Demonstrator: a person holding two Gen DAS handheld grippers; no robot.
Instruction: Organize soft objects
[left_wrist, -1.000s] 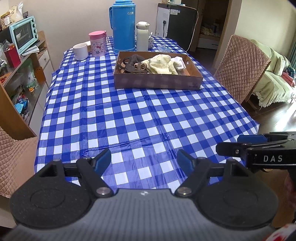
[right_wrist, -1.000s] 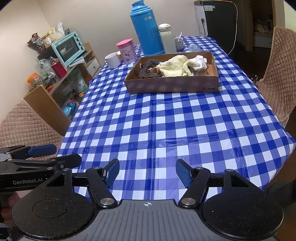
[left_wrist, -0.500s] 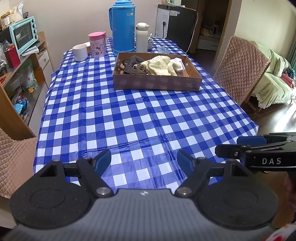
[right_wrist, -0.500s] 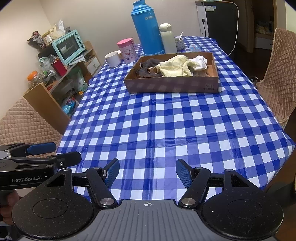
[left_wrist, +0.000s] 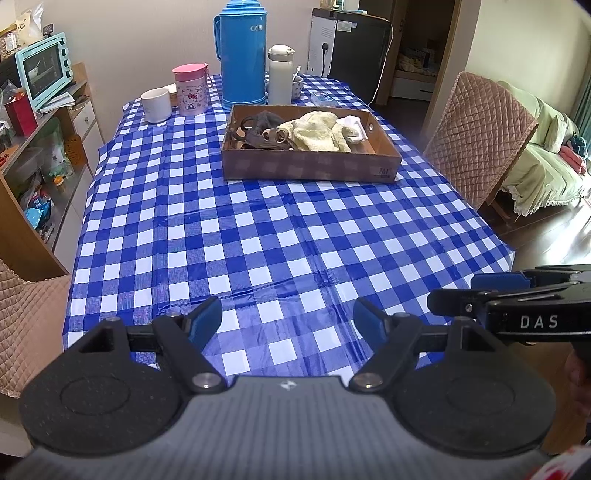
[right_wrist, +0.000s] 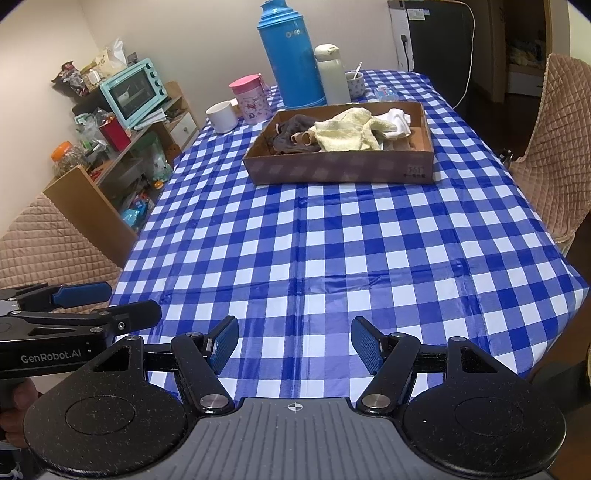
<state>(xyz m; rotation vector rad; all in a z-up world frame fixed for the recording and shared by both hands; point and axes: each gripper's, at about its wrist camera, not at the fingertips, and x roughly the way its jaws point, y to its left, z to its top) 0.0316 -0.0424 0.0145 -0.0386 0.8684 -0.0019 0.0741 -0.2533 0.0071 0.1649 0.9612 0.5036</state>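
Soft cloths lie heaped in a cardboard box (left_wrist: 310, 171) on the far half of the checked table (left_wrist: 258, 236): a grey cloth (left_wrist: 264, 127) at the box's left, a yellow cloth (left_wrist: 314, 131) in the middle, a white cloth (left_wrist: 352, 127) at the right, each touching the next. All sit well ahead of both grippers, far beyond the fingertips. The left gripper (left_wrist: 287, 319) hovers over the table's near edge, fingers spread wide and holding nothing. The right gripper (right_wrist: 294, 343) hovers likewise, fingers apart and empty, just beside the left. Behind the box stand a blue flask (left_wrist: 242, 55), a white bottle (left_wrist: 280, 75), a pink cup (left_wrist: 190, 88) and a white mug (left_wrist: 156, 104).
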